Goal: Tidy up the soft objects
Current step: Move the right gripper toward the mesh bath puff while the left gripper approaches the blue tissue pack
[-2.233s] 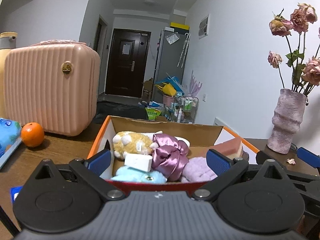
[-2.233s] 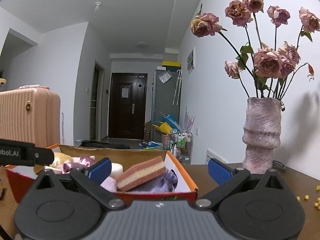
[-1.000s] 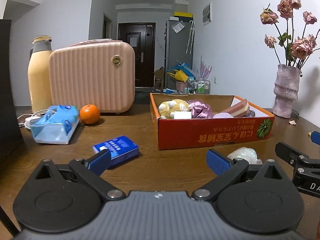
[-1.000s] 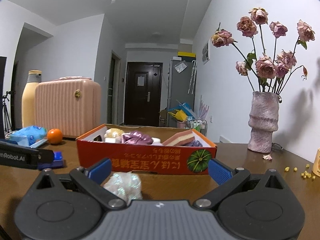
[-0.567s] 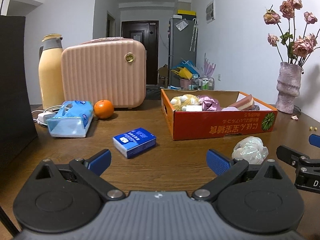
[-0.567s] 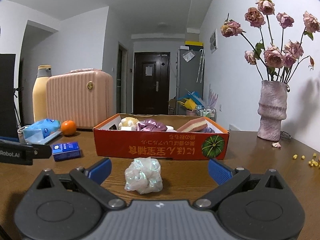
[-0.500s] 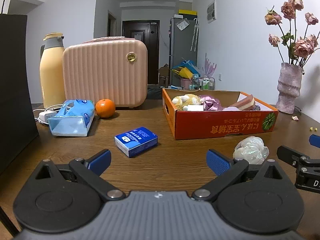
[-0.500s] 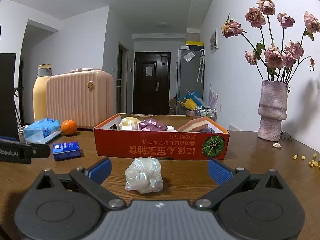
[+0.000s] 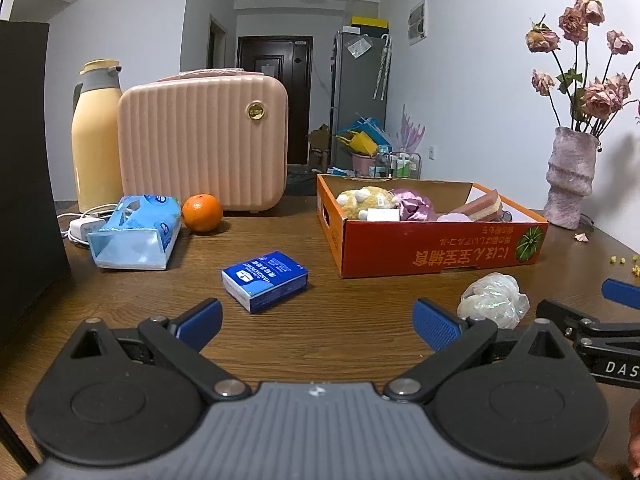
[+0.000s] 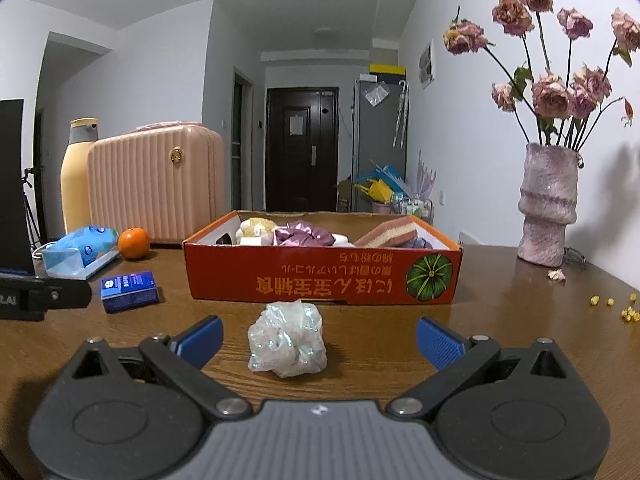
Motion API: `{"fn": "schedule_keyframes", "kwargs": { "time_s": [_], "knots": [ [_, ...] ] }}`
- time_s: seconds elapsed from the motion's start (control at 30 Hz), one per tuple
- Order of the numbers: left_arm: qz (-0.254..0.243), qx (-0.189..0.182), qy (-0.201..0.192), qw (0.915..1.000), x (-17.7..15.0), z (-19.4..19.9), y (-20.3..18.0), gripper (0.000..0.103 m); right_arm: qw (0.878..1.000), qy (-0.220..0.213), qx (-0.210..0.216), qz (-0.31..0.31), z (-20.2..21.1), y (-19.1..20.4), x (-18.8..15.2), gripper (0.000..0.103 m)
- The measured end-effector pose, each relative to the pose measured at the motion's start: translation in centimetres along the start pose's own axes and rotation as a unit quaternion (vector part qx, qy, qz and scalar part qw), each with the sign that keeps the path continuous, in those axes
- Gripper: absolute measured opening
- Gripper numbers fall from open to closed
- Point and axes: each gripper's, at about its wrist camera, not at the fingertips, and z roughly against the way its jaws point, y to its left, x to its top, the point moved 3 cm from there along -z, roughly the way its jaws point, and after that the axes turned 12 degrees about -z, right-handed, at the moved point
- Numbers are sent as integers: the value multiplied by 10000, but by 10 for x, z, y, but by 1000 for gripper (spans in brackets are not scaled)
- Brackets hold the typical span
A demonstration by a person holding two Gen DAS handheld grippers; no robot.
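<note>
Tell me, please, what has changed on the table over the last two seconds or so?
Both claws, left and right, pulled back from over the orange box toward the near table edge, staying open and empty. The shiny scrunchie now lies between the right claw's fingers, untouched. The box's contents, tissue pack and orange stayed put.

The blue tissue pack (image 9: pixel 265 281), ahead of the left gripper (image 9: pixel 318 322), reads "HANDKERCHIEF". Its side bar (image 10: pixel 40 299) shows "AI"; the right gripper's bar (image 9: pixel 600 354) reads "DAS". The orange box (image 10: pixel 322 280) carries upside-down Chinese characters.
</note>
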Motion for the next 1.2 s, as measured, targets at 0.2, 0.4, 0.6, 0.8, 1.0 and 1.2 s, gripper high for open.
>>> {"fn": "schedule_keyframes", "kwargs": {
  "time_s": [0.2,0.4,0.6,0.8,1.0,1.2],
  "knots": [
    [-22,38,67,10000,1,-9,8,103,9999,145,-9,-5,-9,3,-1,103],
    [-239,167,265,9992,-1,-35,18,103,9994,316,-95,-105,-18,2,0,103],
    [-393,226,416,9981,-1,-64,31,103,9985,474,-176,-228,-28,-1,0,103],
    [-448,-27,636,9970,-1,-92,38,103,9971,634,-283,-316,-37,-2,0,103],
    [-511,-162,664,9964,3,-113,45,103,9958,742,-383,-368,-43,-4,-1,103],
    [-656,-289,759,9945,6,-132,49,103,9948,828,-440,-389,-52,-1,0,103]
  ]
}}
